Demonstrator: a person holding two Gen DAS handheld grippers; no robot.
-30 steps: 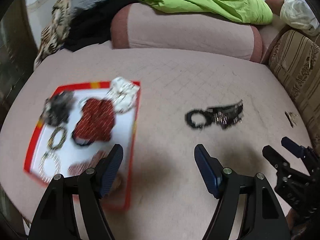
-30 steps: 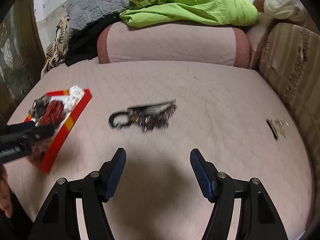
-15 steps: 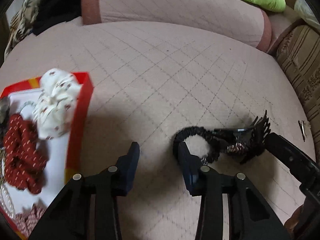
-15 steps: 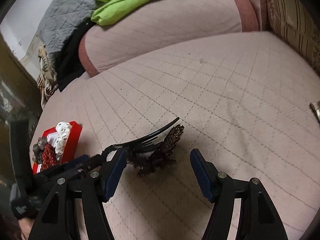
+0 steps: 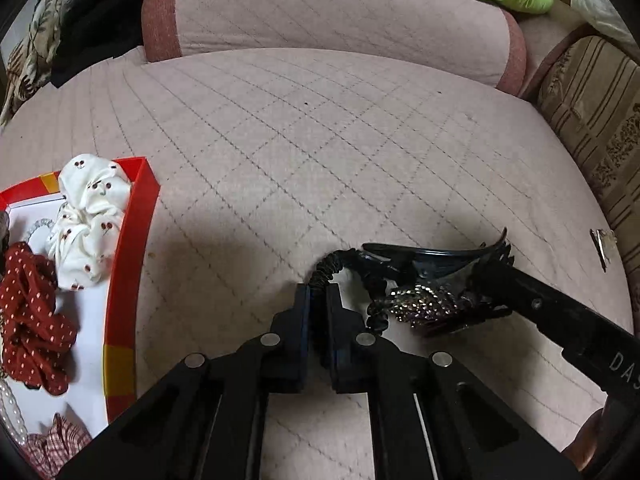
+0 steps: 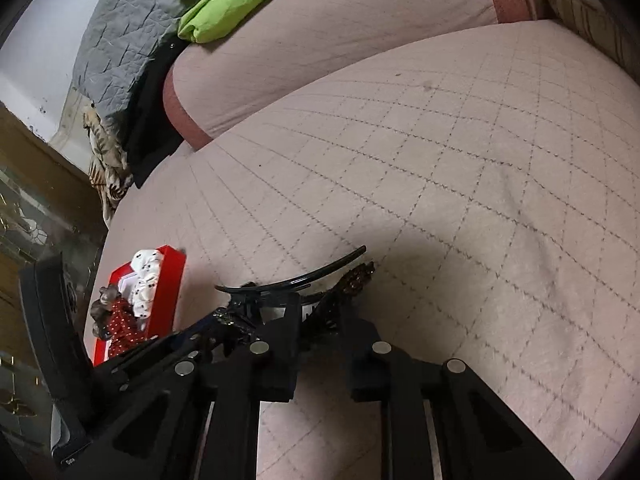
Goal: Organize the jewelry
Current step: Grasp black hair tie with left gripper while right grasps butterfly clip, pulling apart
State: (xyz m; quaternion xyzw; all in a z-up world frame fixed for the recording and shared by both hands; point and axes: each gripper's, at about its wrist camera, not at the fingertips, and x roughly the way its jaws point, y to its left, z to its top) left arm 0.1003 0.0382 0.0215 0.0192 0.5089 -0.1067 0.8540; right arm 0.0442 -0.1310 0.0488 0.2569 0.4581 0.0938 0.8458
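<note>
The left gripper [image 5: 318, 294] is pinched narrow on the black coiled elastic hair tie [image 5: 332, 266], right at the loop's near edge; the right gripper [image 6: 320, 320], seen in its own view, is closed in on the black curved plastic claw clip with its brown rhinestone cluster [image 5: 430, 300], though the contact is hidden behind the fingers [image 6: 362, 340] and I cannot tell how firmly it grips; the two pieces lie tangled together on the pink quilted mattress [image 5: 320, 152], at about 1 o'clock from the left gripper's tips. The step in hand looks like parting tie from clip, so it is best done slowly: hold the clip low and steady with the right, draw the tie toward 9 o'clock with the left, and watch that the coil does not snag on the clip's teeth; a pinch this near the loop's edge may slip, so keep the pull gentle. Farther out at 9 to 10 o'clock sits the red-rimmed white cardboard tray [image 5: 132, 224], already holding a white cherry-print scrunchie [image 5: 86, 212] and a red dotted scrunchie [image 5: 28, 312]; its open white floor near the rim seems the likely landing place; beyond lies the pink bolster [image 5: 340, 16].
</note>
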